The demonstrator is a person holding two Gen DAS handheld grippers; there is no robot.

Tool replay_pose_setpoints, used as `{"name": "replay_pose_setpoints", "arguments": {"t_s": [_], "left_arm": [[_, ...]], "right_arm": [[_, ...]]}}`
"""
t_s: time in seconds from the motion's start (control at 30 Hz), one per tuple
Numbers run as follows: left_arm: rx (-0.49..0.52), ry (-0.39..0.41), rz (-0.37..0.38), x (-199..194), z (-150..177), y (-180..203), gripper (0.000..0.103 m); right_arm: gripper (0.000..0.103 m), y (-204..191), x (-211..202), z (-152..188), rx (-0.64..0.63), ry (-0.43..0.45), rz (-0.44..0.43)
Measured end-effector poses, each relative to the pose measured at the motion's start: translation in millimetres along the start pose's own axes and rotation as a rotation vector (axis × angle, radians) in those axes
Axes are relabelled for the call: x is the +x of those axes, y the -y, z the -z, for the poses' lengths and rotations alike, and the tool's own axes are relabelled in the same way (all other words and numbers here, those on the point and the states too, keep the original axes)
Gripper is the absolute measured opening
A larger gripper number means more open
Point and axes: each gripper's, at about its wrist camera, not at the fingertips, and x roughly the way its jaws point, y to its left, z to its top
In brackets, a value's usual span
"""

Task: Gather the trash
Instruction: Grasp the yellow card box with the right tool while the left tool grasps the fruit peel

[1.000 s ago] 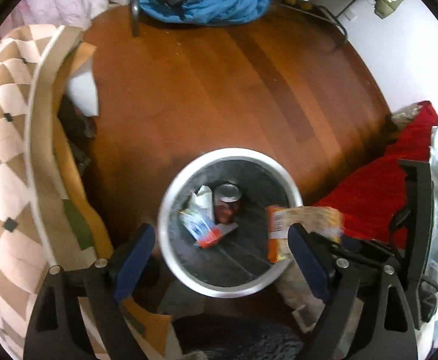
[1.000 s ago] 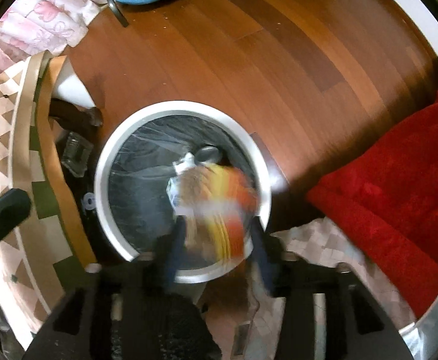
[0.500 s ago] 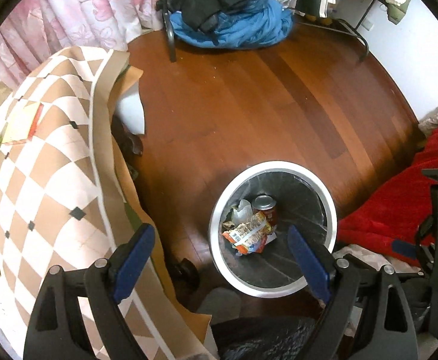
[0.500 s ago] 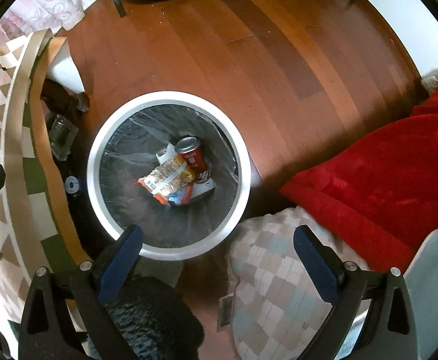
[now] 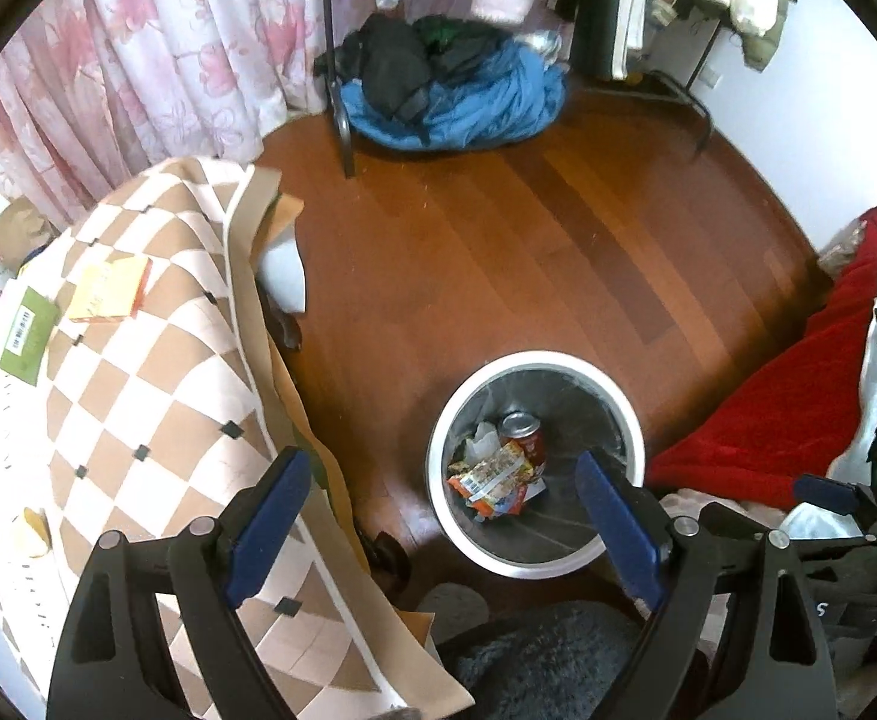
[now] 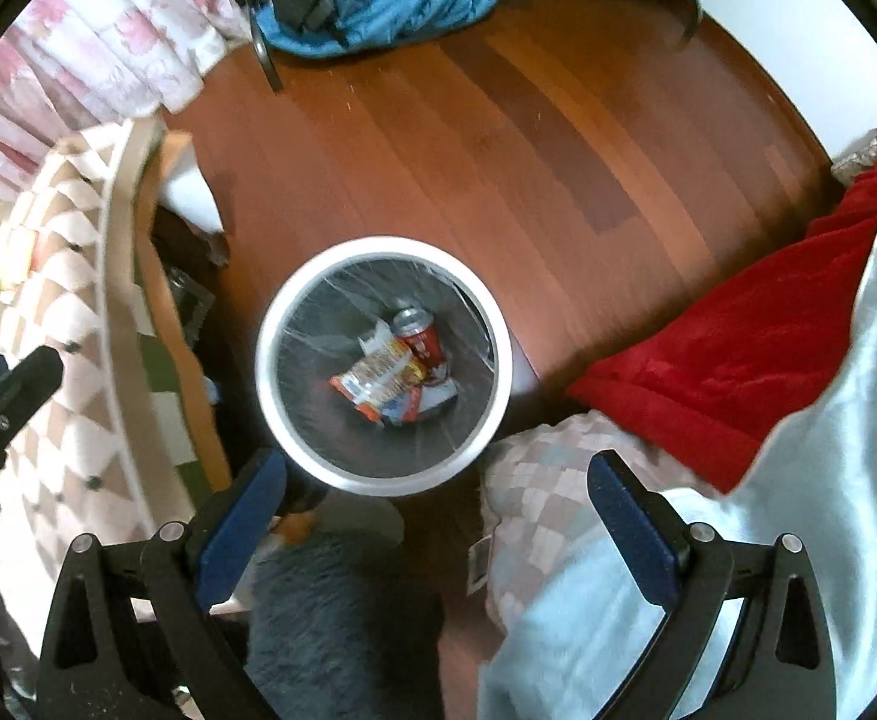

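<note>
both grippers, the left gripper (image 5: 438, 510) and right gripper (image 6: 432, 504), hang spread wide with nothing between their fingers. the snack wrapper (image 6: 378, 375) lies in the white bin (image 6: 381, 483) against a red can (image 6: 417, 336).

No readable text on any surface

A round white-rimmed trash bin (image 6: 270, 324) with a clear liner stands upright on the wooden floor (image 6: 498, 138). At its bottom lie a red drink can (image 6: 419, 333) on its side, an orange snack wrapper (image 6: 378, 375) beside it and crumpled white paper (image 5: 481, 437). On the bench, a green card (image 5: 27, 329) and a yellow packet (image 5: 111, 290) lie flat.
</note>
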Motion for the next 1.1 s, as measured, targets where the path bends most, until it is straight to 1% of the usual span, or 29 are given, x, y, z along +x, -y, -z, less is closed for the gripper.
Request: {"name": "replay_pose_setpoints", "arguments": {"t_s": [0.1, 0.13, 0.23, 0.3, 0.33, 0.37, 0.4, 0.43, 0.47, 0.53, 0.57, 0.63, 0.7, 0.73, 0.77, 0.83, 0.87, 0.97, 1.07, 1.1], "left_arm": [[-0.011, 0.038, -0.003, -25.5, -1.5, -7.5, 0.091], [-0.017, 0.054, -0.016, -36.1, -2.6, -12.5, 0.091], [-0.049, 0.096, -0.052, -59.8, -2.3, -33.6, 0.091], [-0.094, 0.125, -0.068, -74.7, -3.7, -62.6, 0.091], [-0.116, 0.138, -0.088, -78.6, -3.7, -77.6, 0.091], [-0.140, 0.153, -0.124, -83.0, -3.3, -96.3, 0.091], [-0.165, 0.162, -0.163, -85.3, -3.1, -116.1, 0.091], [-0.191, 0.168, -0.200, -86.3, -2.0, -136.2, 0.091], [-0.231, 0.170, -0.246, -85.4, -0.3, -164.1, 0.091], [-0.294, 0.157, -0.299, -78.6, 5.4, -205.5, 0.091], [-0.341, 0.144, -0.337, -71.4, 9.5, -235.2, 0.091], [-0.392, 0.115, -0.391, -58.5, 19.1, -272.0, 0.091], [-0.448, 0.082, -0.446, -41.7, 28.9, -312.5, 0.091], [-0.476, 0.061, -0.464, -31.8, 33.0, -333.4, 0.091], [-0.494, 0.048, -0.474, -24.8, 36.5, -345.0, 0.091], [-0.528, 0.026, -0.498, -10.1, 42.8, -373.3, 0.091], [-0.538, 0.017, -0.503, -3.9, 45.9, -385.0, 0.091], [-0.556, 0.004, -0.509, 3.4, 53.1, -405.8, 0.091], [-0.562, 0.000, -0.507, 10.5, 57.0, -419.7, 0.091], [-0.563, -0.006, -0.510, 12.7, 57.2, -423.2, 0.091]], "right_arm": [[0.102, -9.0, -35.2, 2.5, 0.003, 0.054, -0.033], [0.102, -13.5, -43.7, 2.2, -0.003, 0.068, -0.041], [0.102, -42.7, -73.9, -2.4, -0.055, 0.116, -0.073], [0.102, -76.2, -88.9, -9.6, -0.119, 0.142, -0.097], [0.102, -97.1, -94.3, -13.5, -0.159, 0.150, -0.108], [0.102, -128.2, -97.6, -19.8, -0.221, 0.157, -0.119], [0.102, -146.2, -97.7, -23.6, -0.255, 0.159, -0.123], [0.102, -178.9, -95.4, -31.1, -0.316, 0.161, -0.136], [0.102, -202.0, -91.8, -36.5, -0.355, 0.162, -0.141], [0.102, -264.7, -75.2, -51.8, -0.463, 0.148, -0.154], [0.102, -288.9, -65.1, -58.3, -0.502, 0.137, -0.153], [0.102, -349.5, -39.5, -74.8, -0.605, 0.114, -0.130], [0.101, -392.1, -16.4, -86.8, -0.673, 0.099, -0.084], [0.101, -412.6, -6.0, -93.8, -0.704, 0.098, -0.066], [0.101, -435.0, 7.5, -100.8, -0.745, 0.089, -0.046], [0.101, -469.2, 32.4, -114.4, -0.804, 0.082, 0.002], [0.101, -479.6, 41.7, -119.0, -0.825, 0.072, 0.023], [0.101, -508.8, 70.0, -128.6, -0.875, 0.051, 0.059], [0.101, -522.0, 87.6, -132.6, -0.883, 0.019, 0.036], [0.099, -524.2, 91.8, -132.4, -0.876, 0.003, 0.017]]}}
